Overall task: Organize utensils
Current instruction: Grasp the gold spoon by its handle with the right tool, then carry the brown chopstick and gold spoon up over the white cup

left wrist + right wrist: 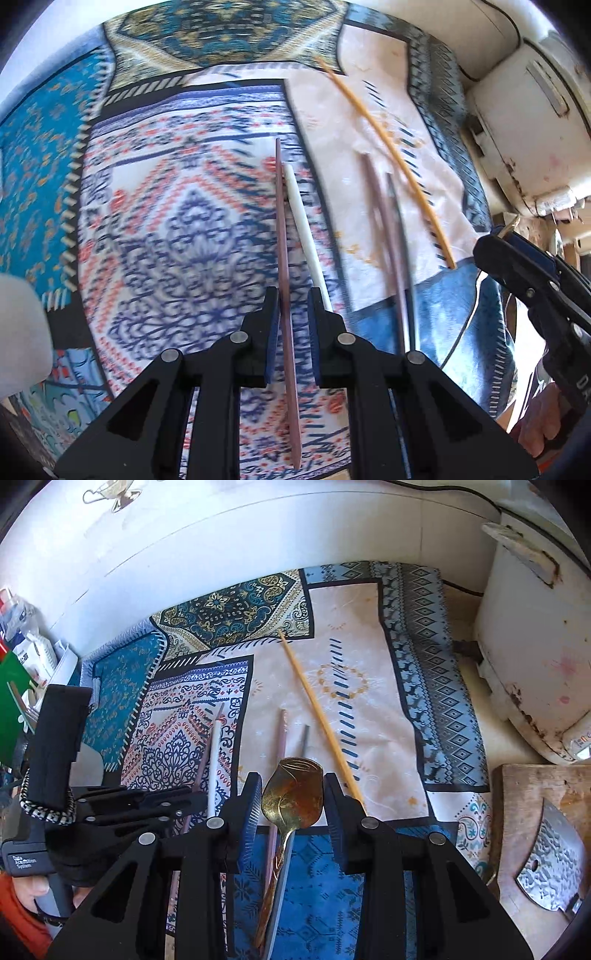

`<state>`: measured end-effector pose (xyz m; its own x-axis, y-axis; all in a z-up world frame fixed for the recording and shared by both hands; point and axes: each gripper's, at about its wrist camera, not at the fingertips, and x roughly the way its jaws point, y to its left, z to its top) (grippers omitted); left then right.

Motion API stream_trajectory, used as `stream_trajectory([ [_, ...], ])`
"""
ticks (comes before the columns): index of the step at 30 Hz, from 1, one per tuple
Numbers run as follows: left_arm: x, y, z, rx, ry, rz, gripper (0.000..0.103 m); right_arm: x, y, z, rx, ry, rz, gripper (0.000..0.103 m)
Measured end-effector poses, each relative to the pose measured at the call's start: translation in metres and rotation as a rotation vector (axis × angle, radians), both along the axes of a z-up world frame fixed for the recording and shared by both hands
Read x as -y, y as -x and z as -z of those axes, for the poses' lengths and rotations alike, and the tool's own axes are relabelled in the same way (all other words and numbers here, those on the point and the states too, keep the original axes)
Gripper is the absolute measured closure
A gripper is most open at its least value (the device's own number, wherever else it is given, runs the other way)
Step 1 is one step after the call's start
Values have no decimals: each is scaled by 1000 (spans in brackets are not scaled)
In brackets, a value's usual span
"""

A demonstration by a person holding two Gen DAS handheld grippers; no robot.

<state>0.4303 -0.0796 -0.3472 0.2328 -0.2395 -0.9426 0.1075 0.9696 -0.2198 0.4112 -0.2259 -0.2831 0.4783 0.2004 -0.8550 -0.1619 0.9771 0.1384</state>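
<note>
In the left wrist view my left gripper [291,310] is partly open around a reddish-brown chopstick [282,236] that lies between its fingers without visible contact. A white chopstick [301,218] lies just to its right. Another brown chopstick [382,236], a grey one [400,243] and a long yellow one [388,147] lie further right. In the right wrist view my right gripper [291,805] is shut on a tarnished brass spoon [293,794], bowl forward, held above the cloth. The yellow chopstick [317,712], brown chopstick [281,734], grey chopstick [304,738] and white chopstick [215,760] lie beyond it.
A patterned patchwork cloth [424,686] covers the table. A white appliance [535,635] stands at the right, with a wooden board [517,812] and a cleaver blade [550,864] in front of it. A white wall [221,546] runs behind. Packets [29,653] sit at the left.
</note>
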Motion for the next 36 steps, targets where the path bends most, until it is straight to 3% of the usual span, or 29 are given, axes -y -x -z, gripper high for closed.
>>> stream_trajectory([
  [4,24,-7,1,33,-57,7,91,2,0,-1,4,-1,11,72],
  [7,31,-27,4,18,-35,-9,91,4,1,-2,10,-3,16,72],
  [10,33,-34,4,7,-59,14,99,4,2,-3,16,-4,16,72],
  [15,33,-27,0,20,-93,32,100,0,6,-12,42,-11,4,72],
  [18,21,-7,-9,46,-72,14,100,-2,12,-21,67,-13,-2,72],
  [27,2,50,-63,226,-85,-26,100,-8,35,-53,141,-20,-19,72],
  [36,-31,90,-133,400,-50,-81,100,-25,54,-90,231,-24,-40,73],
])
